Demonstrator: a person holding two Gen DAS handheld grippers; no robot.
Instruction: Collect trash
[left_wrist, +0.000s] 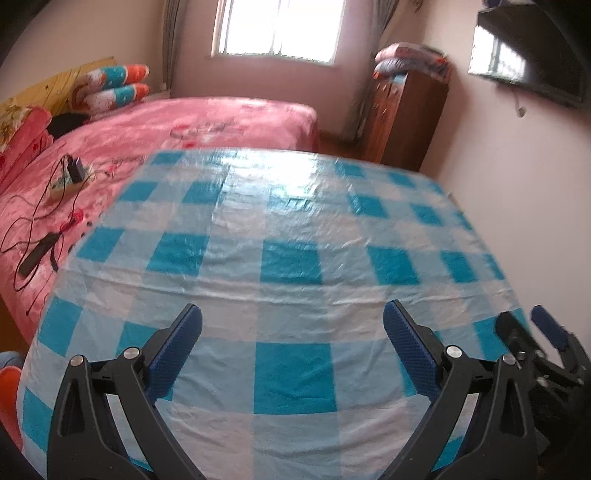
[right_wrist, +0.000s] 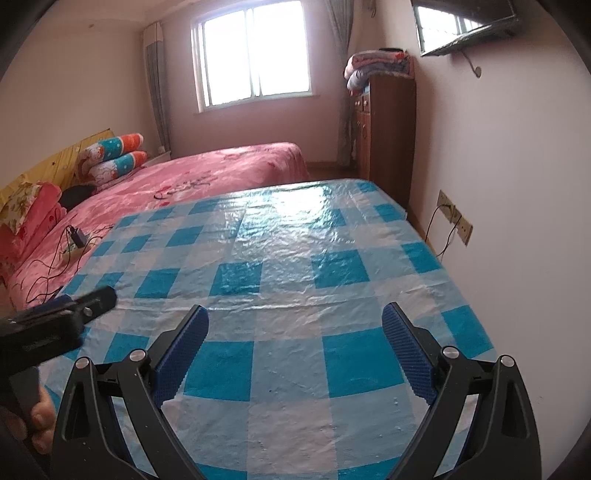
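A table under a blue and white checked plastic cloth (left_wrist: 288, 266) (right_wrist: 280, 288) fills both views, and no piece of trash shows on it. My left gripper (left_wrist: 292, 317) hovers over the table's near part, open, nothing between its blue pads. My right gripper (right_wrist: 295, 317) is likewise open and empty above the cloth. In the left wrist view the right gripper (left_wrist: 532, 332) shows at the right edge. The left gripper (right_wrist: 86, 301) shows at the left of the right wrist view, with a hand (right_wrist: 38, 424) on its grip.
A bed with a pink cover (right_wrist: 207, 177) stands left of the table, with pillows (right_wrist: 114, 155), a charger and power strip (left_wrist: 68, 177) and black cables on it. A brown cabinet (right_wrist: 384, 136) topped with folded blankets stands by the right wall. Wall sockets (right_wrist: 454, 218) sit beside the table.
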